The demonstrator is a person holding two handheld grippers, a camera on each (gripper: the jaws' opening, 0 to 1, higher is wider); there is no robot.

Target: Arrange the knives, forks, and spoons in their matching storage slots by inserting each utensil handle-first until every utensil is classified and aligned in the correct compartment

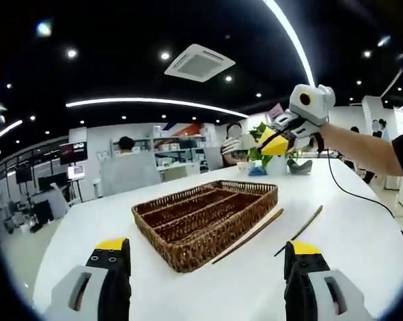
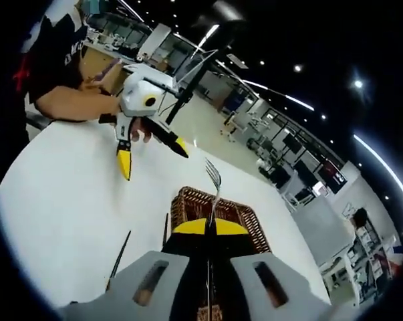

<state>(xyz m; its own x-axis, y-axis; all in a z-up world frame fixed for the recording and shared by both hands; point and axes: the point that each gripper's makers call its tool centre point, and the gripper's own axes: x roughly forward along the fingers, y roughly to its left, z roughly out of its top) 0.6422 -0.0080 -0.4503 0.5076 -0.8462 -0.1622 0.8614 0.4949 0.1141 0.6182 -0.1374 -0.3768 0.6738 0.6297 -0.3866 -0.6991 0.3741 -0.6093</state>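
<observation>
A brown wicker tray [image 1: 208, 224] with long slots lies in the middle of the white table [image 1: 361, 234]. Two long dark utensils lie right of it: one [image 1: 248, 235] against the tray's side, the other [image 1: 299, 231] a little farther out. My left gripper [image 1: 206, 249] stands open and empty in front of the tray. My right gripper [image 2: 210, 226] is shut on a metal fork [image 2: 215, 182], tines up, above the tray [image 2: 244, 212]. The right gripper [image 1: 276, 142] hovers high over the table's far right. The left gripper [image 2: 153, 155] shows open, held by a hand.
A potted plant [image 1: 271, 157] and a small dark object [image 1: 299, 166] stand at the table's far edge. A black cable [image 1: 351, 192] trails across the table from the right gripper. People sit at desks behind, and the person's arm [image 1: 365, 147] reaches in from the right.
</observation>
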